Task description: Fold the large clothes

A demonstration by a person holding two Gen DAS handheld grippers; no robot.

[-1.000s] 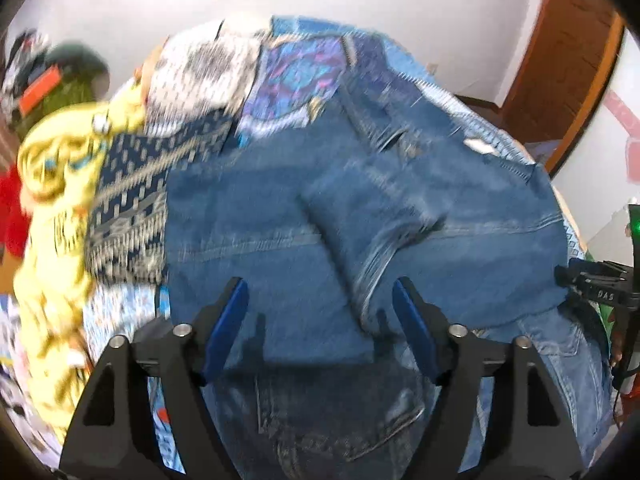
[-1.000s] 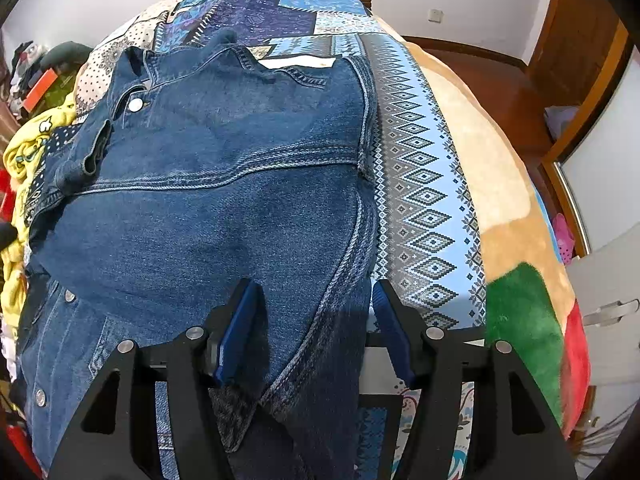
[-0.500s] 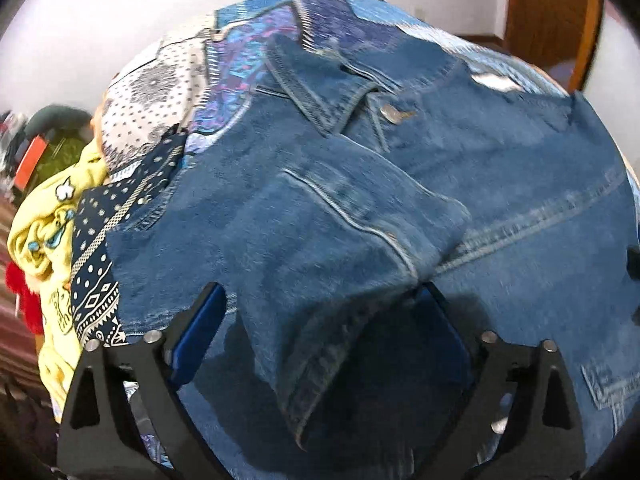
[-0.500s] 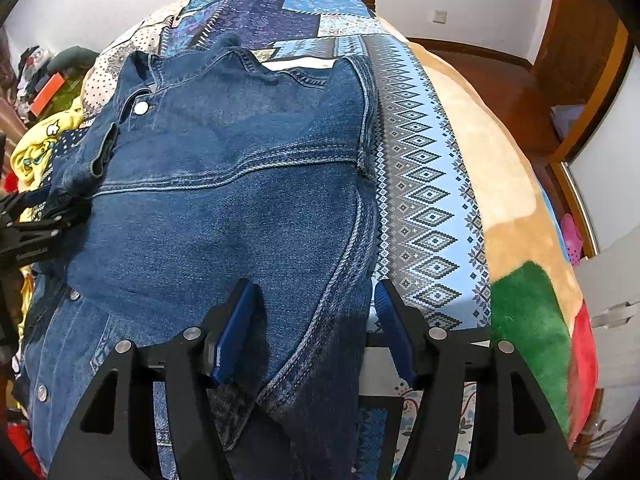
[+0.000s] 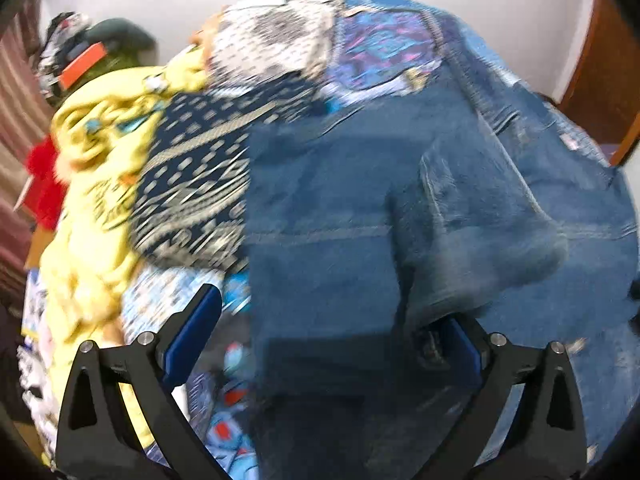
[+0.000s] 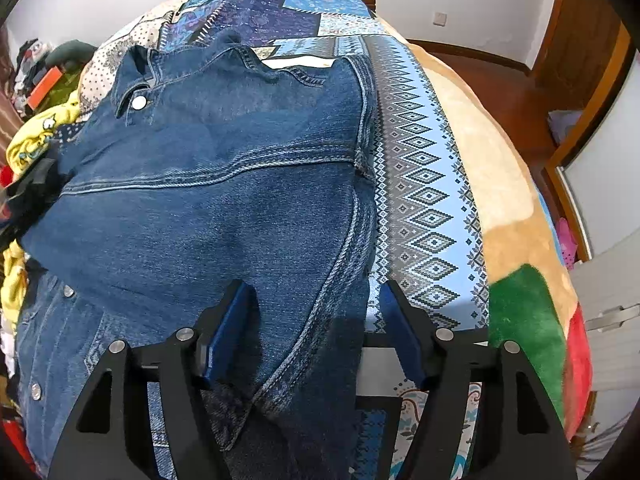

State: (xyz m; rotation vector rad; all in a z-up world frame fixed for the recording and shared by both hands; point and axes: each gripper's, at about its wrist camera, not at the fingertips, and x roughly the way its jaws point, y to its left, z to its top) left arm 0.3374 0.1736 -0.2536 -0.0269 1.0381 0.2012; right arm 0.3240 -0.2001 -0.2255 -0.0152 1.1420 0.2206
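Right wrist view: the right tool, spread, straddles the denim jacket's side edge on the bed; pinching that seam squarely should keep the fold straight.

Even, soft indoor daylight, left wrist view smeared by motion blur, right wrist view sharp, fisheye bending and black vignette at corners, faint shadow under denim jacket

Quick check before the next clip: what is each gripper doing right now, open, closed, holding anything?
Left gripper: open, denim jacket between its fingers, not clamped.
Right gripper: open, straddling the jacket's edge, gripping nothing.
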